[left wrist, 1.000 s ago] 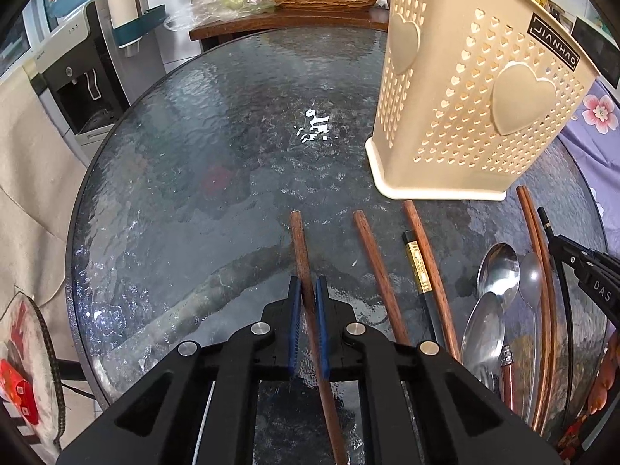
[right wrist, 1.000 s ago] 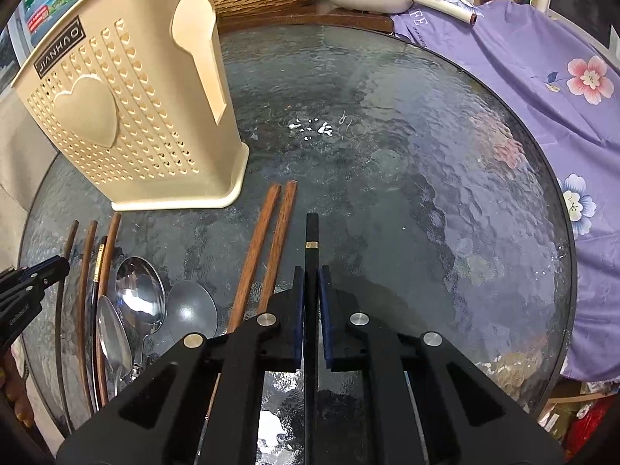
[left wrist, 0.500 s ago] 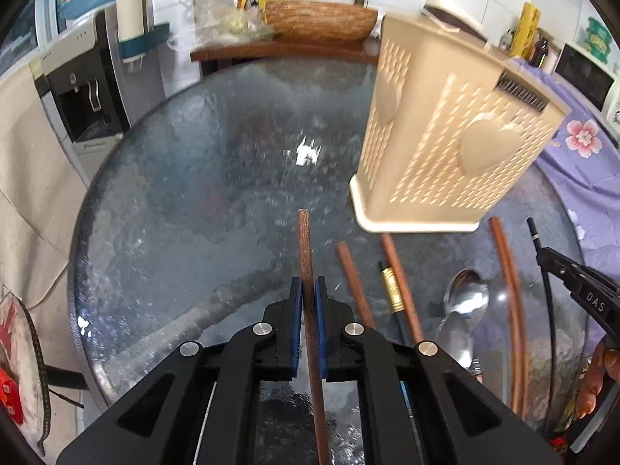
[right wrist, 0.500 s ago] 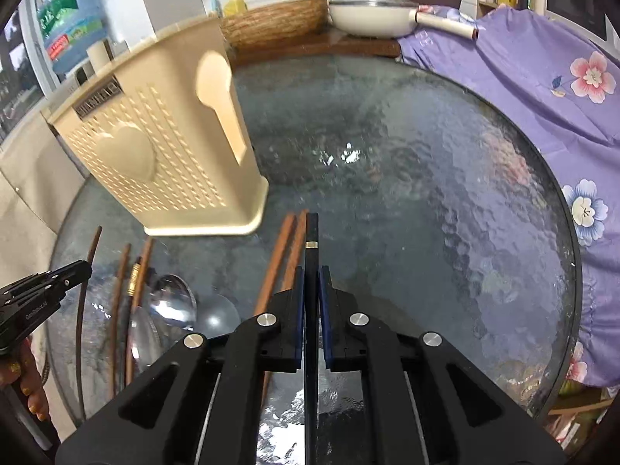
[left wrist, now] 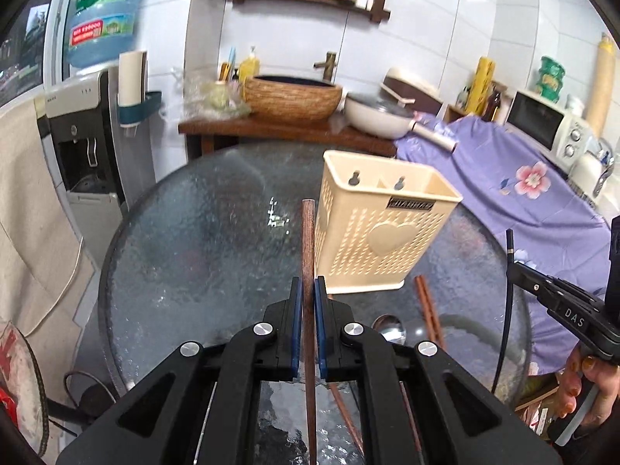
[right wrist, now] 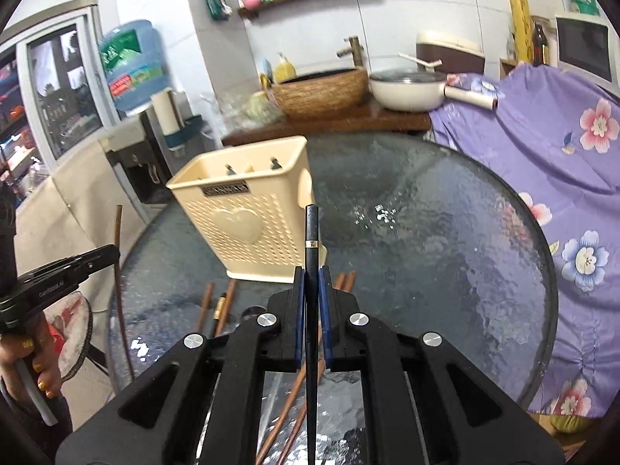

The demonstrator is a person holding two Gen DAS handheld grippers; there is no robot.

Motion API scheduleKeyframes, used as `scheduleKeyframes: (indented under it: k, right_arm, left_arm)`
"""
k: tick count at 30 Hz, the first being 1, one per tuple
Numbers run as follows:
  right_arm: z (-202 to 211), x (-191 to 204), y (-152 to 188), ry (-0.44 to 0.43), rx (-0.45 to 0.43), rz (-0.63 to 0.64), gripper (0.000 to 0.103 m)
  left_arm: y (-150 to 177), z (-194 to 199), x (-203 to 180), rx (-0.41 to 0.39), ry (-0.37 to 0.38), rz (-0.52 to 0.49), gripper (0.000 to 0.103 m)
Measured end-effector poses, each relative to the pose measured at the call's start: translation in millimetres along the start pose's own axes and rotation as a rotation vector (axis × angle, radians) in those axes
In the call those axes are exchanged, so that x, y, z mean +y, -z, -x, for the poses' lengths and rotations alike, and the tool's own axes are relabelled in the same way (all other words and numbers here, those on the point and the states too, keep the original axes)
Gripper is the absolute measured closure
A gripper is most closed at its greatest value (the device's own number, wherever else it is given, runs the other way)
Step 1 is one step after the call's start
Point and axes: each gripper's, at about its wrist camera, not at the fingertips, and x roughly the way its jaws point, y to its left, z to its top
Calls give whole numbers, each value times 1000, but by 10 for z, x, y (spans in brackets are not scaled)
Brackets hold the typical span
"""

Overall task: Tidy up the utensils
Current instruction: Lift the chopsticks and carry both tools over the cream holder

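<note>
Left gripper (left wrist: pixel 309 290), jaws clamped on a brown wooden chopstick (left wrist: pixel 308 240) lifted clear of the round glass table (left wrist: pixel 193 255), its tip beside the cream perforated utensil holder (left wrist: pixel 381 232) standing mid-table. More brown chopsticks (left wrist: pixel 428 310) and what appears to be a spoon (left wrist: pixel 389 327) lie on the glass before the holder. Right gripper (right wrist: pixel 311 285), jaws clenched on a black chopstick (right wrist: pixel 312 232), likewise raised and pointing toward the holder.

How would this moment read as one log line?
left claw: grips brown chopstick | right claw: grips black chopstick | holder: empty
</note>
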Motion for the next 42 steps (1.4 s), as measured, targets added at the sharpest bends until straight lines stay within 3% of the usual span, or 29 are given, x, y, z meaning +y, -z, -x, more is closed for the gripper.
scheduleKeyframes:
  k: [17, 26, 31, 35, 42]
  right_arm:
    - [617, 199, -30, -75, -83, 65, 95]
    - [837, 357, -233, -94, -144, 93, 95]
    - [908, 480, -524, -106, -177, 120, 95]
    - [991, 611, -881, -108, -231, 137, 95]
    - [1063, 789, -1701, -77, -364, 130, 95]
  left_arm:
    - [4, 422, -81, -91, 39, -36, 97]
    - [-141, 592, -110, -132, 76, -47, 97]
    - [-390, 751, -191, -167, 118, -62, 97]
    - [-719, 950, -325, -240, 142, -79, 97]
    - [-1324, 1033, -471, -366, 109, -64, 97]
